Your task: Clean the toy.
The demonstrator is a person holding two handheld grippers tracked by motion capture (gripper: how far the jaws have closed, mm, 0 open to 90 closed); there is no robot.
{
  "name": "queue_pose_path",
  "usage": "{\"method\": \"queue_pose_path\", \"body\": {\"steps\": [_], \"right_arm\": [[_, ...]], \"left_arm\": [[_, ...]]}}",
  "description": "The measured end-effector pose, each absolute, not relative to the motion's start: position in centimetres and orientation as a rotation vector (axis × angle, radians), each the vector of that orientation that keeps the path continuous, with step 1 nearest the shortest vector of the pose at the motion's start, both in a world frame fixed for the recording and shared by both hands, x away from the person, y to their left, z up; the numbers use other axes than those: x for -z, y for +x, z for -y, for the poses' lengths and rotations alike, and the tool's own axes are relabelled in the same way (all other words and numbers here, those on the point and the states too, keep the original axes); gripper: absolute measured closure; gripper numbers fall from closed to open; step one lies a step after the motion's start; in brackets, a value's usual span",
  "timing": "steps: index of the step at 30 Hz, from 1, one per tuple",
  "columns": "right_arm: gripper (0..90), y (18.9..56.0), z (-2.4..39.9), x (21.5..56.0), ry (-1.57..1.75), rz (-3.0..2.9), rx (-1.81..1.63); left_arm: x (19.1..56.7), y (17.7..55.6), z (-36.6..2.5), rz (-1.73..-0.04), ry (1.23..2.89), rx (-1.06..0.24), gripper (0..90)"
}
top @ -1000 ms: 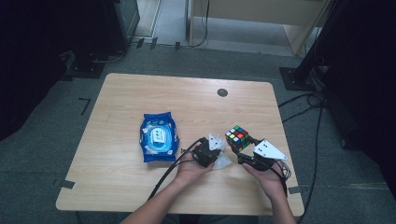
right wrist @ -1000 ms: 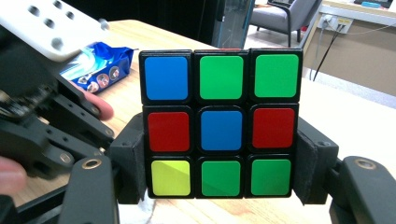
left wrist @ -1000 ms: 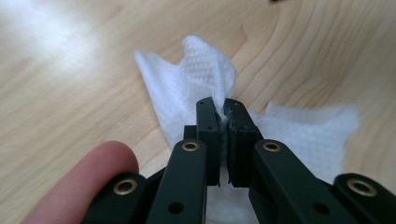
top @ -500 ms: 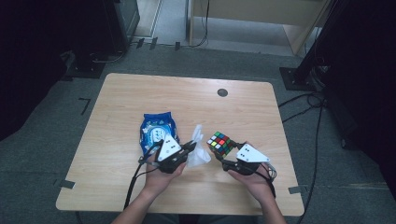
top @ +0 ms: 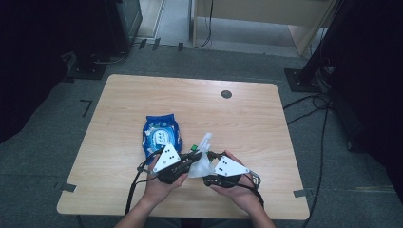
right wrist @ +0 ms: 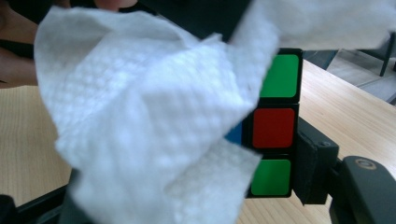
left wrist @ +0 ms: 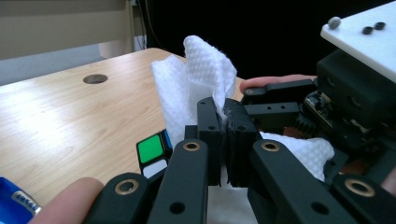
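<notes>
A colour-tiled puzzle cube (right wrist: 274,127) sits clamped between my right gripper's (top: 209,160) jaws; one black pad (right wrist: 310,167) presses its right side, the other is hidden. A white wet wipe (right wrist: 140,126) drapes over the cube's left faces. My left gripper (left wrist: 223,119) is shut on that wipe (left wrist: 205,70), pinching a fold that stands up above the jaws. In the high view the wipe (top: 202,159) hangs between both grippers at the table's front middle, left gripper (top: 192,156) on its left. A green cube tile (left wrist: 150,149) peeks out beside the left jaws.
A blue wet-wipe packet (top: 161,134) lies flat just behind my left hand. The wooden table (top: 247,118) has a round cable hole (top: 226,94) at the back right. Cables trail from both grippers over the front edge.
Both hands moved left toward the packet. The right gripper brought the cube up against the wipe, which now covers most of the cube.
</notes>
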State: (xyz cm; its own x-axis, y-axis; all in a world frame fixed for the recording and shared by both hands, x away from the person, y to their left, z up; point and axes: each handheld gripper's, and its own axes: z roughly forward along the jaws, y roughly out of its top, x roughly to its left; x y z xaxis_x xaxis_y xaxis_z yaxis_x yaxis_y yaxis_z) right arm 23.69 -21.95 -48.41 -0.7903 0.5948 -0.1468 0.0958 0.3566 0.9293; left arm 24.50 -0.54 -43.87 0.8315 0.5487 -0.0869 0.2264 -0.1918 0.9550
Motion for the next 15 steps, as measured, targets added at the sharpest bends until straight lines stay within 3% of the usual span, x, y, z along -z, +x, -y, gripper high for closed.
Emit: {"method": "queue_pose_path", "body": {"steps": [11, 15], "right_arm": [[34.5, 23.3, 21.9, 48.1, 0.557, -2.139, -1.426], [34.5, 23.3, 22.2, 47.6, 0.558, -2.119, -1.442]], "left_arm": [[45.7, 27.0, -1.8, -0.808, 1.840, -0.467, 87.8], [45.4, 27.5, -3.3, -0.866, 1.771, -0.419, 87.9]]}}
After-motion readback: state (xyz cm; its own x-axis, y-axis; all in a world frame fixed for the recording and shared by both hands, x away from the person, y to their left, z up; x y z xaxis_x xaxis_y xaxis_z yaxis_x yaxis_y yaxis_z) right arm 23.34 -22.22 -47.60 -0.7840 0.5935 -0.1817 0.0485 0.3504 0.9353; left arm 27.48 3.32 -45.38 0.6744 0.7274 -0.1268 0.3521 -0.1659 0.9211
